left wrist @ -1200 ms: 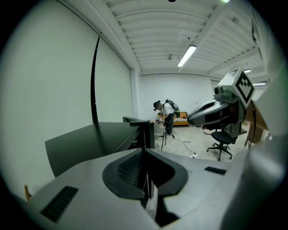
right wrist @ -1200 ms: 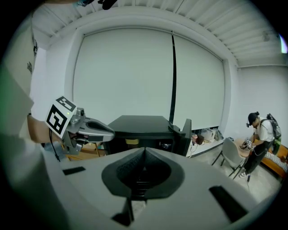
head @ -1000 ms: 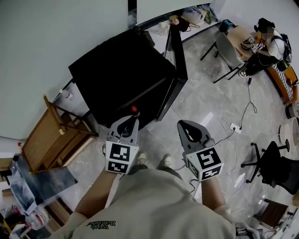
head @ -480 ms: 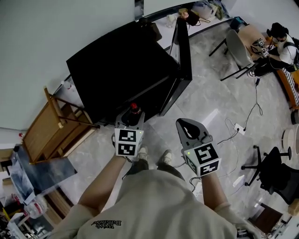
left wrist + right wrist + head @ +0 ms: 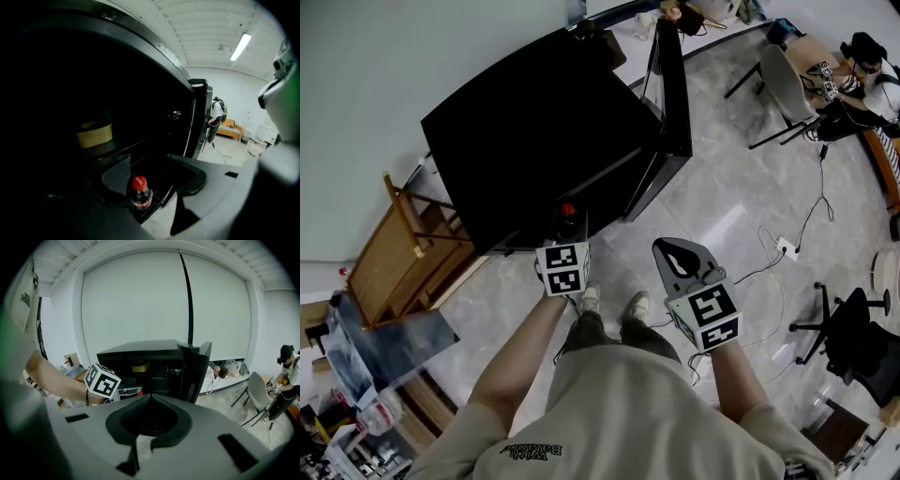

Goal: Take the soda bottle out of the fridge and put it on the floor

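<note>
The soda bottle (image 5: 139, 191), clear with a red cap (image 5: 568, 210), stands upright low at the open front of the black fridge (image 5: 534, 131); its base is hidden. My left gripper (image 5: 147, 164) is open and its jaws have just been opening; the bottle stands free between them, close to the left jaw. In the head view the left gripper (image 5: 565, 246) points down at the fridge's foot. My right gripper (image 5: 670, 251) hangs to the right over the floor, its jaws (image 5: 149, 397) shut on nothing.
The fridge door (image 5: 670, 103) stands open to the right. A yellow tub (image 5: 96, 133) sits on a fridge shelf. A wooden frame (image 5: 403, 253) leans at the left. Cables and a power strip (image 5: 786, 248) lie on the floor. Chairs (image 5: 783, 80) and a seated person (image 5: 862, 56) are at the far right.
The left gripper has sunk toward the fridge's foot with the bottle and opened its jaws off it. The right gripper has dropped a little.
</note>
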Demonstrator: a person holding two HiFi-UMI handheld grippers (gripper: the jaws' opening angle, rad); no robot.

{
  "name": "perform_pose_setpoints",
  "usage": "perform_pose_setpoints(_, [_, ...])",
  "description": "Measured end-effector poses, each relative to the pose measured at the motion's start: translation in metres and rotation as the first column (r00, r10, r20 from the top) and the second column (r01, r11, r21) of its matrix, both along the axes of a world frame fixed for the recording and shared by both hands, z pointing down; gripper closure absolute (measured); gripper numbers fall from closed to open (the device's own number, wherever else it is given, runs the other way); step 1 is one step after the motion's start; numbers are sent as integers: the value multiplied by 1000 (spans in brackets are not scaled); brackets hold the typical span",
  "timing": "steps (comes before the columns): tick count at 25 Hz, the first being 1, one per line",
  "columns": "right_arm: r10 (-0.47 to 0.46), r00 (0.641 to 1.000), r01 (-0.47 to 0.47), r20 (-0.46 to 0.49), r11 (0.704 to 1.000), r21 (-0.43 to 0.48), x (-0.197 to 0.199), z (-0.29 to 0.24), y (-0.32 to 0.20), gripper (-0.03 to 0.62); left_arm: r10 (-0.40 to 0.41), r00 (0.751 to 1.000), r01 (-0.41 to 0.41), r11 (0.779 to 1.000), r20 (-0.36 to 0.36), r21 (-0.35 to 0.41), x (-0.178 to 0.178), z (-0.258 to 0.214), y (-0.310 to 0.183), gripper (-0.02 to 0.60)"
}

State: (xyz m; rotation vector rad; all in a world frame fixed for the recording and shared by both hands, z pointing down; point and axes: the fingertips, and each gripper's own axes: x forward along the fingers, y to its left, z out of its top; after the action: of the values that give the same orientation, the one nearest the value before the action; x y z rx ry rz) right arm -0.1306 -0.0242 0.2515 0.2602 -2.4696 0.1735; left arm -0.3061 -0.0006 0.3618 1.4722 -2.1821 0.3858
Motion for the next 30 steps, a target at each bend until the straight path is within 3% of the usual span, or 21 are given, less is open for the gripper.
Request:
perform_pose_setpoints(7, [-24, 999, 23, -35, 999, -32, -2, 23, 4, 597, -62, 995, 63, 998, 82, -13, -14, 31, -9, 364])
perform_pose_setpoints(12, [-33, 998, 30, -52, 998, -57, -3, 38, 5, 597, -98, 993, 100, 994, 61, -33, -25, 57, -7, 364])
perform_pose_setpoints(20, [-44, 995, 39, -86, 998, -56, -3, 55, 4, 597, -84, 996, 85, 994, 17, -61, -23, 86, -7, 367])
perform_pose_setpoints(24, [-39, 995, 34, -93, 997, -63, -1, 61, 6, 597, -95, 995, 97, 993, 32, -62, -26, 87, -5, 430])
perform_pose_setpoints(30, [-28, 994, 21, -101, 997, -72, 1, 68, 6, 597, -30, 1000, 30, 998, 8, -61, -23, 87, -6, 436])
